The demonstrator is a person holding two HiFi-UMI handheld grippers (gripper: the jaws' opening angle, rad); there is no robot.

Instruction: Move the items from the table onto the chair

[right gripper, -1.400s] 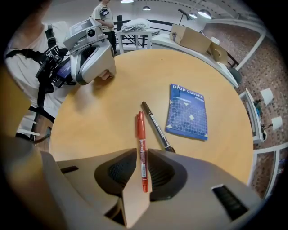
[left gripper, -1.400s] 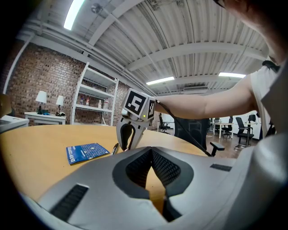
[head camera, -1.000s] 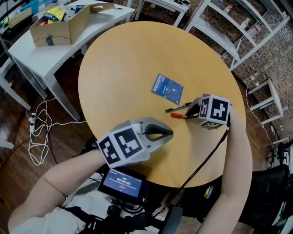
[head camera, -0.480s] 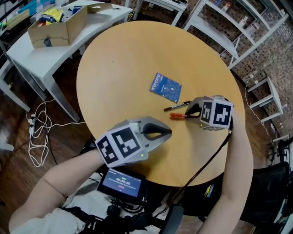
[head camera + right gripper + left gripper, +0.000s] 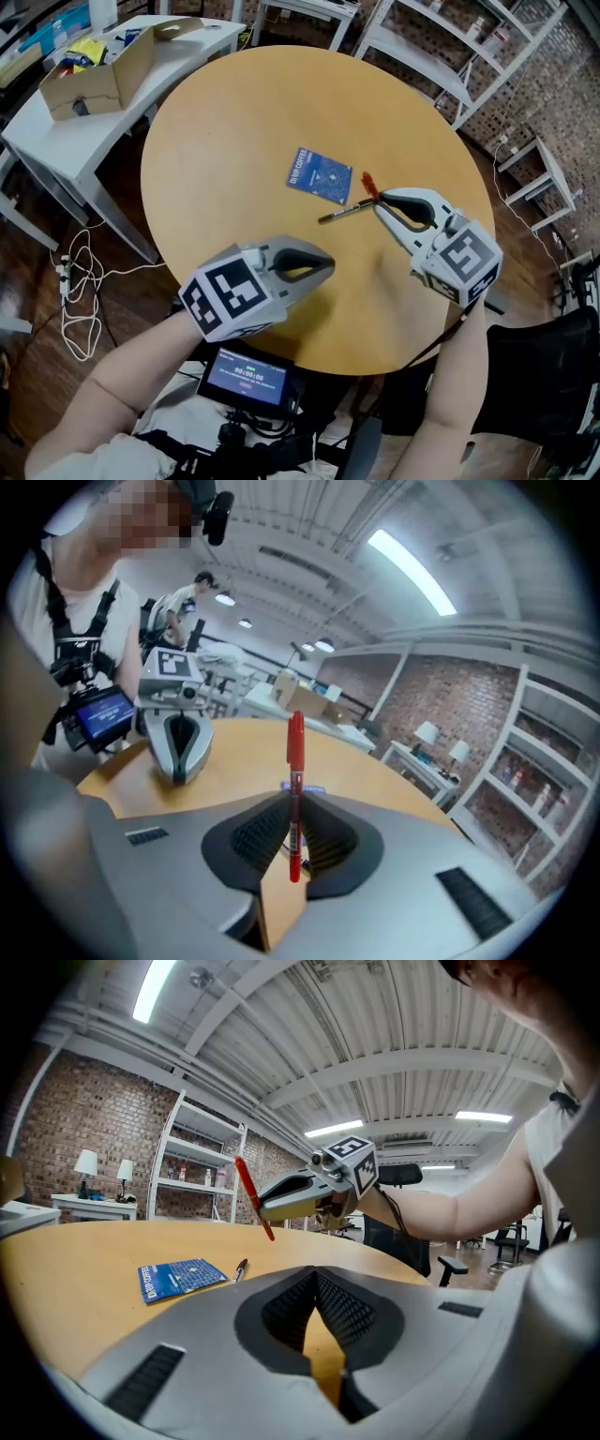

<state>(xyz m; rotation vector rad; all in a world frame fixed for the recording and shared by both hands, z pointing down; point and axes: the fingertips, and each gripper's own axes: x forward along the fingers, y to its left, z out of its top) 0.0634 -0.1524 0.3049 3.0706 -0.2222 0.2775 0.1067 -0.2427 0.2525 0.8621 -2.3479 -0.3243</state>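
Observation:
A red pen [image 5: 367, 182] stands upright off the round wooden table [image 5: 244, 112], and my right gripper [image 5: 379, 199] is shut on its lower half. In the right gripper view the red pen [image 5: 296, 761] sits between the pads of the right gripper [image 5: 294, 808]. A blue coffee packet [image 5: 320, 176] and a black pen [image 5: 342, 212] lie on the table just left of that gripper. My left gripper [image 5: 326, 264] hovers over the near side of the table, shut and holding nothing. From the left gripper [image 5: 316, 1279] I see the packet [image 5: 182, 1278], the black pen [image 5: 240, 1269] and the raised red pen [image 5: 253, 1196].
A black chair [image 5: 544, 394] stands at the lower right beside the table. A cardboard box [image 5: 94, 70] rests on a white side table [image 5: 56, 122] at the upper left. White shelving [image 5: 450, 56] runs along the back right. Cables [image 5: 80, 272] trail on the floor at left.
My right gripper has lifted the red pen off the table and swung it up, so the pen now stands upright near the packet. The left gripper has barely moved.

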